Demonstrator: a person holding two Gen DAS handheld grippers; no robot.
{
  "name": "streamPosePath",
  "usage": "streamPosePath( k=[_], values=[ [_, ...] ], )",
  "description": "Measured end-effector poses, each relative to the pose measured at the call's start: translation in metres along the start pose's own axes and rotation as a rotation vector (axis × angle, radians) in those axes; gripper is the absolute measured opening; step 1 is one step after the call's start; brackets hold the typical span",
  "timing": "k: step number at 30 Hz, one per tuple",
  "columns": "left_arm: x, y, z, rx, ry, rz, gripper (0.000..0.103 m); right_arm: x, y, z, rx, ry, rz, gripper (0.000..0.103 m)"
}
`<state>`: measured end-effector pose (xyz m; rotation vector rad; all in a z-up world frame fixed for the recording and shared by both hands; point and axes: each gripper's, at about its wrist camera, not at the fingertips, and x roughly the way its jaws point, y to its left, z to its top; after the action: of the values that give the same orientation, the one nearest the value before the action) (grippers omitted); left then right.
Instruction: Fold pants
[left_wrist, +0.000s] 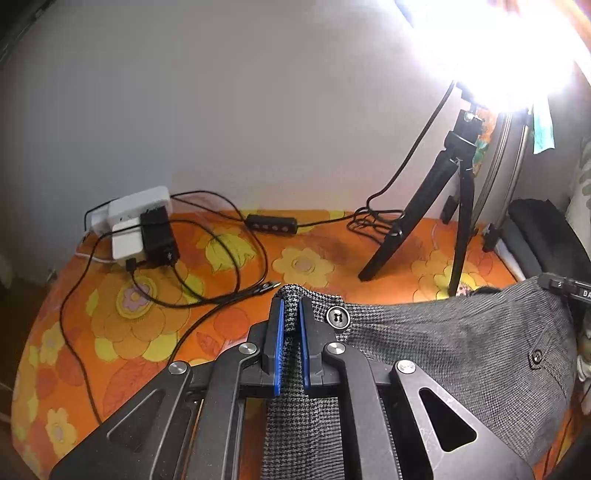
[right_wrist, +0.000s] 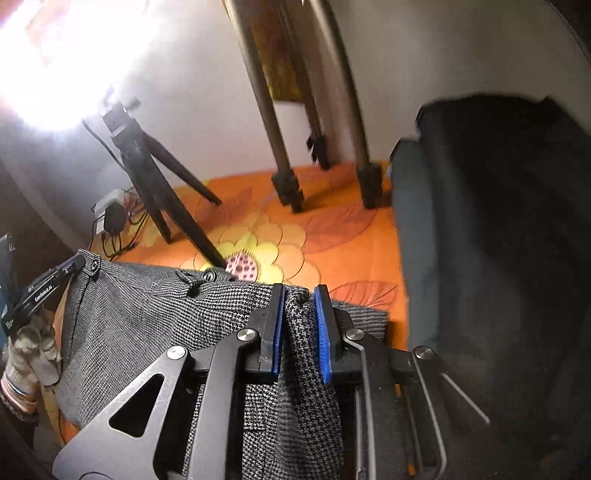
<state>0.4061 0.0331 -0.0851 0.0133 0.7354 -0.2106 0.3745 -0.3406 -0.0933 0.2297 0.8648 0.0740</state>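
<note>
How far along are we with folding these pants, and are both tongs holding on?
Done: both grasps look set. The left tongs are shut on the grey houndstooth pants at the waistband, beside the button; the right tongs pinch the other end. In hand: the waistband is stretched between them above the orange floral cloth. Left: no fold is visible yet, so the folding itself is still to do.

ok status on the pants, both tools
Left tool shut on pants waistband, right tool shut on the other end. Pants held up over floral tablecloth. Light tripod and cables just ahead.
</note>
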Motion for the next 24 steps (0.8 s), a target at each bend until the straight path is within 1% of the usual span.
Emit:
streamPosePath(
  k=[1,3,6,10,11,13,14,15,17,19,22,24],
  values=[
    [0.003,-0.005,0.002,0.016,-0.002,0.005,0.006,-0.006,-0.001,0.0,-0.006,-0.02,-0.024,0.016],
    [0.01,-0.01,0.002,0.024,0.006,0.015,0.006,-0.007,-0.004,0.002,-0.002,-0.029,-0.036,0.016],
    [0.024,-0.014,0.002,0.025,0.03,0.043,0.006,0.003,-0.012,0.002,0.022,-0.015,-0.057,0.016],
    [0.034,-0.015,0.002,0.035,0.057,0.054,0.007,0.021,-0.011,-0.002,-0.011,0.013,-0.108,0.016],
    [0.033,-0.013,0.002,0.027,0.063,0.049,0.011,0.023,-0.01,-0.002,-0.022,0.026,-0.114,0.019],
    [0.028,-0.005,0.005,0.011,0.062,0.069,0.012,0.019,-0.01,-0.001,-0.033,0.024,-0.127,0.023],
    [0.026,-0.003,0.006,0.0,0.06,0.072,0.013,0.014,-0.01,0.001,-0.041,0.012,-0.137,0.033],
    [0.019,0.003,0.009,-0.021,0.05,0.074,0.014,0.011,-0.008,0.002,-0.047,0.003,-0.15,0.041],
    [0.004,0.011,0.012,-0.037,0.034,0.068,0.014,-0.005,-0.006,0.003,-0.056,-0.034,-0.167,0.045],
    [-0.013,0.014,0.012,-0.028,0.016,0.067,0.014,-0.019,0.001,0.004,-0.073,-0.048,-0.157,0.045],
    [-0.048,0.021,0.004,-0.029,0.005,0.027,0.014,-0.046,0.024,-0.003,-0.138,-0.067,-0.137,0.045],
    [-0.068,0.023,-0.006,-0.024,0.009,0.001,0.014,-0.066,0.043,-0.012,-0.184,-0.07,-0.098,0.045]
  ],
)
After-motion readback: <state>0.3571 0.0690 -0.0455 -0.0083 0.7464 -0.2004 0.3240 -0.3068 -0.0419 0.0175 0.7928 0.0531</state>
